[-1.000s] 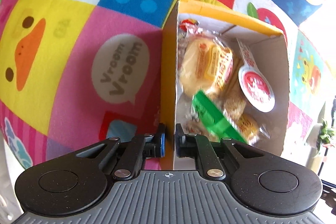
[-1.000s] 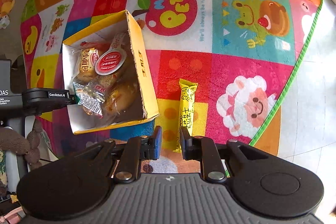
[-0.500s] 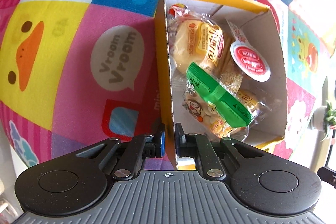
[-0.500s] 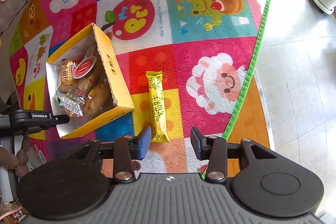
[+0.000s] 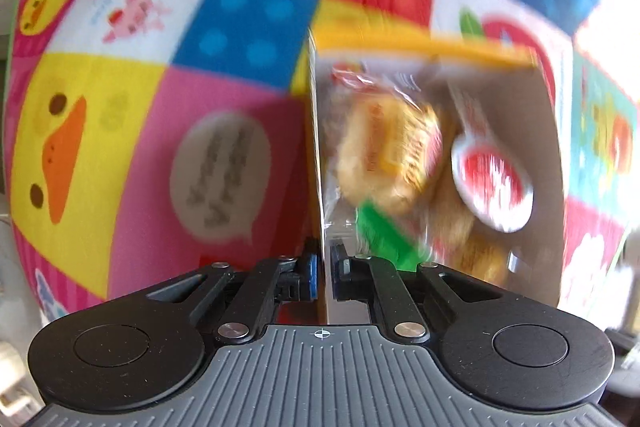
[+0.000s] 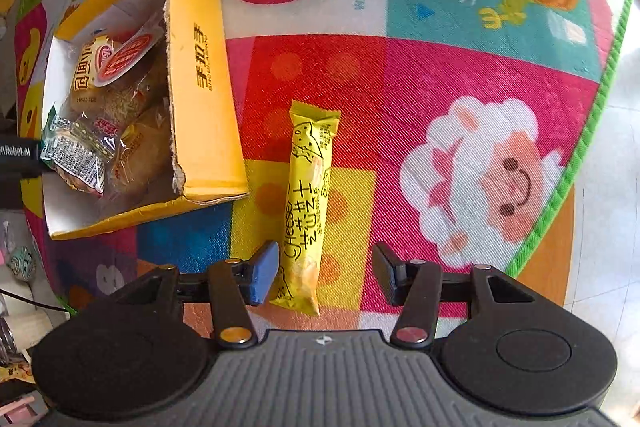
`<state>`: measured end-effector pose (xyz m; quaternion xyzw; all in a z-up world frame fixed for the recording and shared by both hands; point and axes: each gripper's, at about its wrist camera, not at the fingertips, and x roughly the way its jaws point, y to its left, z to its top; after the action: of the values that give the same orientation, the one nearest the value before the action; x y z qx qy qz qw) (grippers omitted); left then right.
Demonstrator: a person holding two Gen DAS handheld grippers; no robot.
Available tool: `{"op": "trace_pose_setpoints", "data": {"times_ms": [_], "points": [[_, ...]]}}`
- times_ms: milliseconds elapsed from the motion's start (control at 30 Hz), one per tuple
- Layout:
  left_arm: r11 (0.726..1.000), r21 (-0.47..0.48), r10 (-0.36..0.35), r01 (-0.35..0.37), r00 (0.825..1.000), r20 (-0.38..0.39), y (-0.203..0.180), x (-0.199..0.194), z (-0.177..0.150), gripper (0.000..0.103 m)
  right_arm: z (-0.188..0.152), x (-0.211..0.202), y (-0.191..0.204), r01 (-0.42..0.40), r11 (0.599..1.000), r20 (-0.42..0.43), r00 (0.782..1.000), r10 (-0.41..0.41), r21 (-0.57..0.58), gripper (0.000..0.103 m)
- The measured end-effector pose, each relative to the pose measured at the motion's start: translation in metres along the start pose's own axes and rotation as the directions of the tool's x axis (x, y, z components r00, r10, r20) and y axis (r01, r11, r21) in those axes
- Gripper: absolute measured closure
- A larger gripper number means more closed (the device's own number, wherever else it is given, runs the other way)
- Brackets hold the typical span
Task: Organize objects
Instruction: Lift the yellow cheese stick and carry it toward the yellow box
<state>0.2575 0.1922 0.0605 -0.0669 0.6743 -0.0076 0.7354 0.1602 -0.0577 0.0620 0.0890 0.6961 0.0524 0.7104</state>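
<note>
Your left gripper [image 5: 324,277]: clenched on yellow snack box [image 6: 202,75] wall. Your right gripper [image 6: 326,277]: jaws just opening, straddling cheese stick packet [image 6: 308,195], pads clear.

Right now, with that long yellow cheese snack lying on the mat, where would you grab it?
Across the middle of the cheese snack, from straight above. It lies flat on the mat, long and narrow, so the open right gripper can straddle its long sides. The yellow box stands apart, leaving room.

Black grippers [image 6: 324,277], ribbed grey housing, silver screws, blue-padded fingers [image 6: 262,277] — 2 each
</note>
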Motion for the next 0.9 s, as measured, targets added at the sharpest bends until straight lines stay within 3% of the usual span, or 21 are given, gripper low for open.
{"op": "trace_pose_setpoints", "data": {"times_ms": [167, 400, 467, 533, 567, 667, 900], "points": [[0.999, -0.026, 0.033, -0.033, 0.999, 0.017, 0.000, -0.013, 0.002, 0.094, 0.021, 0.021, 0.004, -0.009, 0.997, -0.050, 0.999, 0.005, -0.072, 0.058], [0.998, 0.037, 0.052, -0.050, 0.996, -0.069, -0.005, -0.006, -0.035, 0.094, 0.021, 0.025, 0.029, 0.054, 0.977, -0.045, 0.997, -0.064, -0.205, 0.059], [0.997, 0.053, 0.059, -0.054, 0.993, -0.099, -0.010, -0.001, -0.046, 0.093, 0.014, 0.024, 0.035, 0.082, 0.965, -0.024, 0.996, -0.091, -0.247, 0.062], [0.993, 0.094, 0.075, -0.066, 0.993, -0.095, -0.015, 0.003, -0.051, 0.093, 0.006, 0.024, 0.039, 0.102, 0.954, -0.015, 0.994, -0.110, -0.280, 0.077], [0.992, 0.108, 0.077, -0.067, 0.993, -0.093, -0.016, 0.004, -0.050, 0.093, 0.003, 0.023, 0.039, 0.101, 0.954, -0.017, 0.994, -0.110, -0.283, 0.077], [0.989, 0.134, 0.070, -0.059, 0.995, -0.074, -0.014, 0.008, -0.043, 0.094, -0.006, 0.021, 0.033, 0.123, 0.959, -0.010, 0.992, -0.129, -0.254, 0.079], [0.970, 0.241, 0.032, -0.041, 0.999, 0.040, -0.011, -0.001, -0.008, 0.095, -0.025, -0.006, -0.001, 0.098, 0.994, -0.018, 0.995, -0.099, -0.037, 0.081]]}}
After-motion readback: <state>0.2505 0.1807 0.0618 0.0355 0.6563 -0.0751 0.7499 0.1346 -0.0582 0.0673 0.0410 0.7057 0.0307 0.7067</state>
